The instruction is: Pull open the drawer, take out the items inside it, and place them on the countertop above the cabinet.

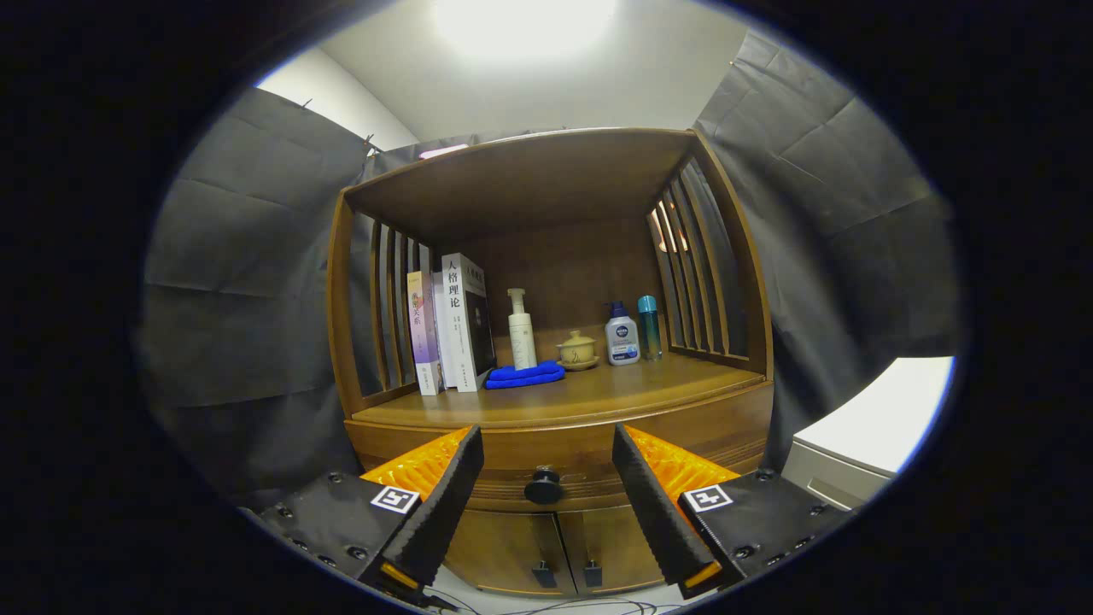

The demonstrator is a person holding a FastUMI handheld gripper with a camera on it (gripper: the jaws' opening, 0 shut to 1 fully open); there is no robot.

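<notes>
The wooden cabinet (pixel 555 427) stands ahead of the gripper, and its countertop (pixel 598 395) has free room along the whole front edge and at the front right corner. All the things on it stand toward the back edge. The drawer (pixel 734 436) under the countertop is closed, so what lies inside it is hidden. Its one round dark knob (pixel 543 487) sits in the gap between the two fingers, just ahead of them, with no contact. The gripper (pixel 546 457) has its jaws wide apart and holds nothing.

Below the drawer are two small doors (pixel 555 551), each with a dark handle, and their lower part is cut off.

At the back left corner stand three books (pixel 448 329), upright against the slatted side. Beside them lies one folded blue cloth (pixel 524 374). Behind the cloth is one tall white pump bottle (pixel 521 329), then one small lidded cup (pixel 578 350) on a saucer, one short white and blue pump bottle (pixel 622 335) and one slim teal bottle (pixel 649 327).
</notes>
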